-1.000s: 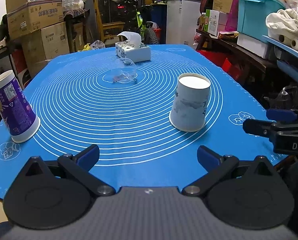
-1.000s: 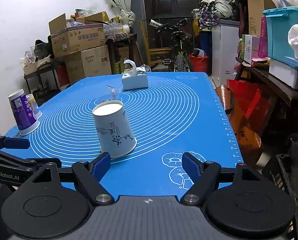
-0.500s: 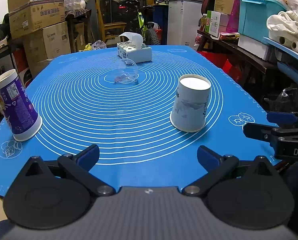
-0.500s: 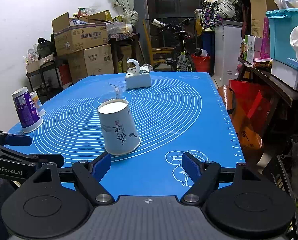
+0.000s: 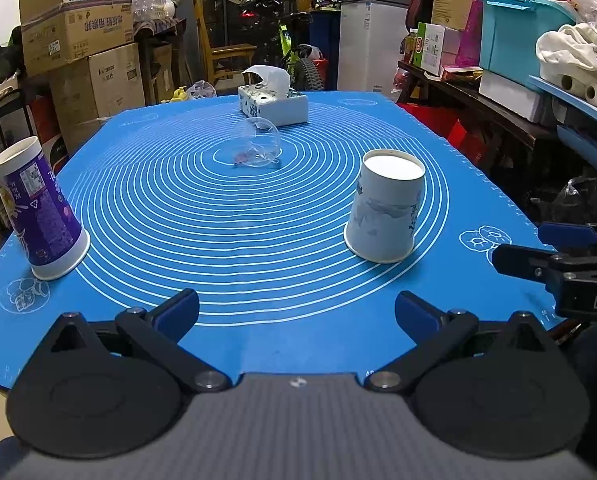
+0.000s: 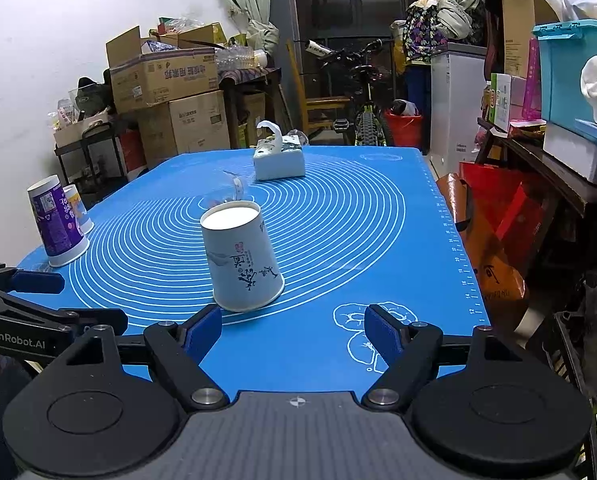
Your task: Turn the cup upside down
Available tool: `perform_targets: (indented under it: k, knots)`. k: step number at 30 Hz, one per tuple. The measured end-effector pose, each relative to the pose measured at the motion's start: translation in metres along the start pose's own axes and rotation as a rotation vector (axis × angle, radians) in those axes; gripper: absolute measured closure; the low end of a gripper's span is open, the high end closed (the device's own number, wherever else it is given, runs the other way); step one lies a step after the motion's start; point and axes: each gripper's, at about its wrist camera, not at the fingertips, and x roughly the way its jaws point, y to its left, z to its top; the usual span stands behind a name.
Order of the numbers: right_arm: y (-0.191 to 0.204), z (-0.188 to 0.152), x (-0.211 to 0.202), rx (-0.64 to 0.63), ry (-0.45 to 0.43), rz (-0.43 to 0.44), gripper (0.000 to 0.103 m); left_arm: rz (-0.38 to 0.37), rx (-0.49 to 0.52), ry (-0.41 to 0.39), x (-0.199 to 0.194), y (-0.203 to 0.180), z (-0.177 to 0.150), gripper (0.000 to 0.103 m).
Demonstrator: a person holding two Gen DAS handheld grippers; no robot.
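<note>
- The white paper cup (image 5: 384,206) stands mouth-down on the blue mat (image 5: 226,216), right of centre in the left wrist view; in the right wrist view it sits just left of centre, its wide rim flat on the mat and its closed base up.
- The left gripper (image 5: 296,314) hovers at the near edge of the table, its jaws spread wide with nothing between them, well short of the cup.
- The right gripper (image 6: 293,330) is low near the mat's near edge, jaws also spread and holding nothing; the cup is just beyond its left blue fingertip (image 6: 204,330).
- A purple cup (image 5: 38,210) stands inverted at the left edge of the frame.
- A clear glass dome (image 5: 258,142) rests at the centre of the mat's rings, with a tissue box (image 5: 272,106) behind it.
- In the right wrist view, a smaller cup (image 6: 78,208) peeks out behind the purple one.
</note>
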Motion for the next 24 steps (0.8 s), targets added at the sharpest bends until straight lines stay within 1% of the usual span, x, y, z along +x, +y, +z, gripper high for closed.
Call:
perform_targets:
  k: [24]
  knots:
    - [0.0001,0.0001,-0.0049,-0.001,-0.003,0.009,0.022,0.005,0.003,-0.011,-0.0043,-0.0051,-0.0004,0.000]
